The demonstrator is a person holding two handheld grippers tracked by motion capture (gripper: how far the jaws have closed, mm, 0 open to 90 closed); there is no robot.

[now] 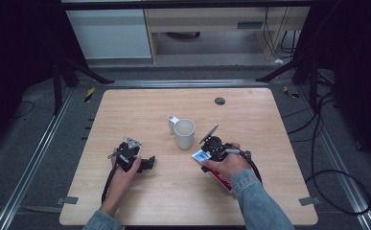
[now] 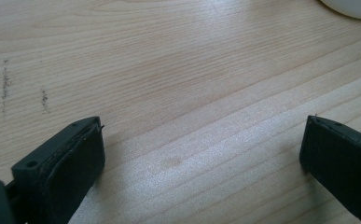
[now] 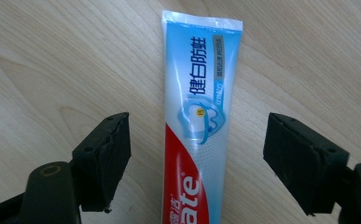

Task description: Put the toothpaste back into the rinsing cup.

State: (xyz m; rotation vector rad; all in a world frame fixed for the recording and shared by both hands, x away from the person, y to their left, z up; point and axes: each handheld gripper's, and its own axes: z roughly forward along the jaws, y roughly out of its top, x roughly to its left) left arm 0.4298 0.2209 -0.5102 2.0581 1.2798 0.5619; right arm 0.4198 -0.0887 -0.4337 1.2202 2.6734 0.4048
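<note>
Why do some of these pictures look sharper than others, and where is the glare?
High view: soft and grainy, dark surroundings, the table evenly lit. Left gripper view: a pale sheen on the wood between the fingers, which are blurred. Right gripper view: the toothpaste tube has crisp print and a soft highlight; no hard shadows.

Between our right gripper's (image 3: 197, 156) jaws lies a toothpaste tube (image 3: 199, 116). Its blue part reads "健白防蛀" in dark characters; its red part nearest us shows white letters "ate", cut off.
</note>
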